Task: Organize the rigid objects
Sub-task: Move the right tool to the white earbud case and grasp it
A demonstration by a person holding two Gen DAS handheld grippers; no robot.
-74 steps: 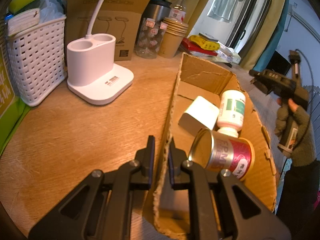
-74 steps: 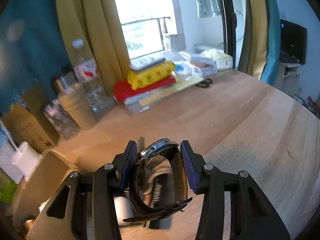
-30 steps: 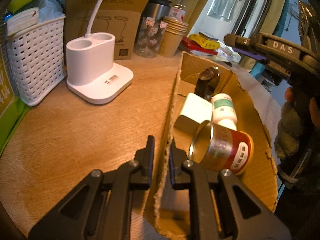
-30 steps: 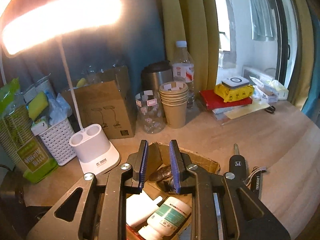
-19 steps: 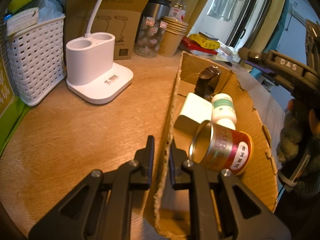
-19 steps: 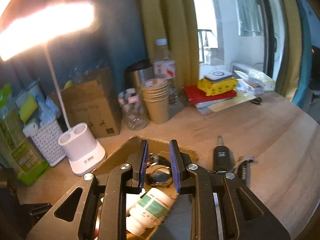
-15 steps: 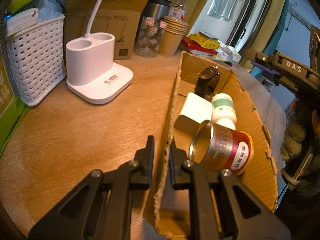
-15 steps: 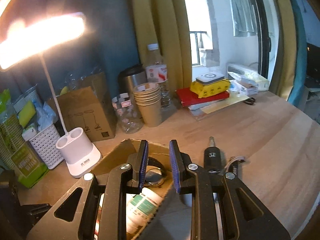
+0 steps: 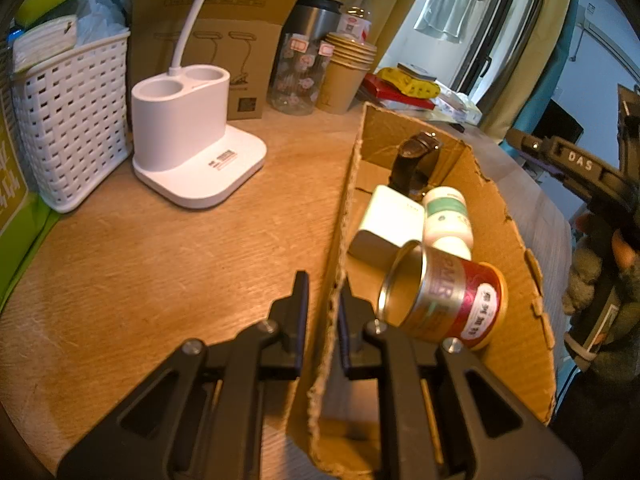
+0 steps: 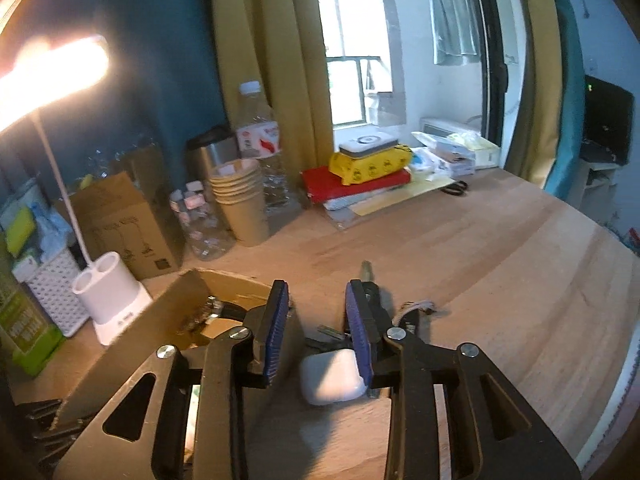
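My left gripper [image 9: 322,316] is shut on the near left wall of the open cardboard box [image 9: 508,264]. In the box lie a red tin can [image 9: 444,302], a white pill bottle [image 9: 447,216], a small white box [image 9: 390,222] and a dark wristwatch [image 9: 414,160] leaning in the far corner. My right gripper [image 10: 318,324] is open and empty, to the right of the box [image 10: 160,320], above a white earbud case [image 10: 332,376] on the table. A black car key [image 10: 374,300] lies just beyond the right finger.
A white lamp base [image 9: 192,152], a white basket [image 9: 72,120], a brown carton, a jar, stacked paper cups [image 10: 240,200] and a water bottle stand along the back. Books and a yellow packet [image 10: 368,164] lie further right. The table edge curves at right.
My right gripper carried the watch over the box, let it go inside, then drew back to the right and opened wider. My left gripper has kept still on the box wall.
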